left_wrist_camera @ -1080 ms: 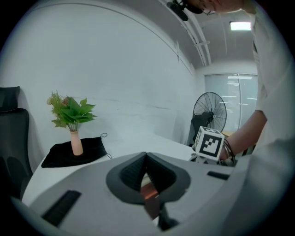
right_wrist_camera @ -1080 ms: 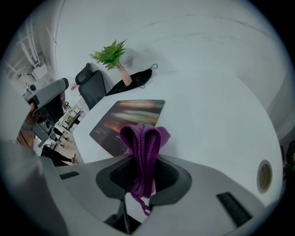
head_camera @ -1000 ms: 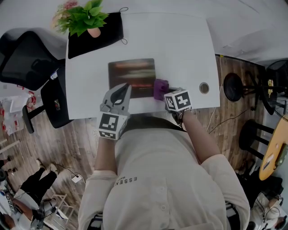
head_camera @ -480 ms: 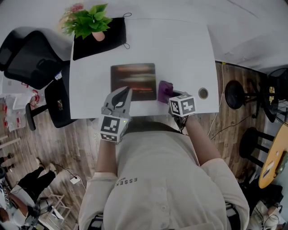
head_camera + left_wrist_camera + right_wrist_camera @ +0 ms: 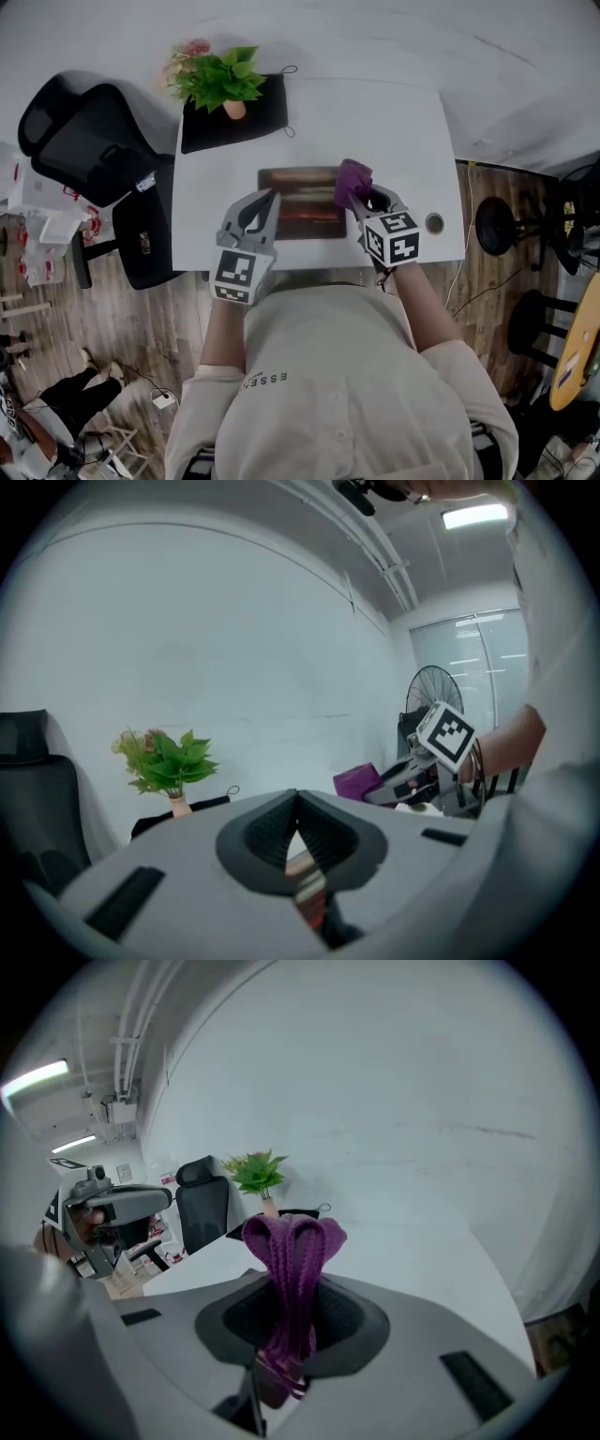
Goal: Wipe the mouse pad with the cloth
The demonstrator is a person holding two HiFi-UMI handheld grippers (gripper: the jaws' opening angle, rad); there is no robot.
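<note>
A dark mouse pad with a reddish pattern lies near the front edge of the white table. My right gripper is shut on a purple cloth, held over the pad's right end. In the right gripper view the cloth stands folded up out of the jaws. My left gripper hovers over the pad's left part, jaws shut with nothing in them. The left gripper view shows the cloth and the right gripper off to the right.
A potted green plant stands on a black mat at the table's far left corner. A cable grommet sits near the front right corner. A black office chair stands left of the table, a stool to its right.
The right gripper has carried the purple cloth from beside the pad's right edge to over its right end. The left gripper stays shut near the pad's left part.
</note>
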